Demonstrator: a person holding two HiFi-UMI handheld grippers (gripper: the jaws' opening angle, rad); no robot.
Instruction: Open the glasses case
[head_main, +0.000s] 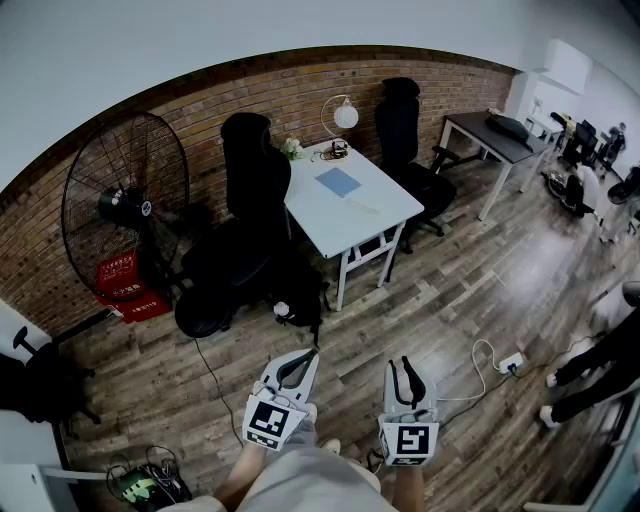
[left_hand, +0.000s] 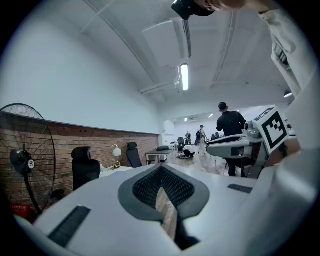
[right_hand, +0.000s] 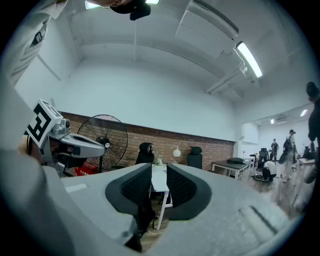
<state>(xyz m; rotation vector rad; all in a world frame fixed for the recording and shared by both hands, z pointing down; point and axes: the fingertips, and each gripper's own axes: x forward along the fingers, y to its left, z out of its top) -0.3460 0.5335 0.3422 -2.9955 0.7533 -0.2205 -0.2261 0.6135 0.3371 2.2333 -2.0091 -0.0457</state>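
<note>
While jaws sit closed, left gripper (head_main: 312, 356), right gripper (head_main: 405, 366) level, side by side.

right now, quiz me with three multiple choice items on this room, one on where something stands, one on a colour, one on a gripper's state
1. Where does the big fan stand?
A) by the brick wall, left of the white table in the head view
B) on top of the table
C) hanging from the ceiling

2. What colour is the sheet lying on the white table?
A) red
B) blue
C) green

3. How is the right gripper?
A) wide open
B) shut on a cup
C) shut, nothing held

Answers:
1 A, the head view shows the fan standing on the floor against the bricks.
2 B, the sheet is a pale blue rectangle on the white top.
3 C, its jaws meet at the tips in the head view, and only the room shows between the pads.
</note>
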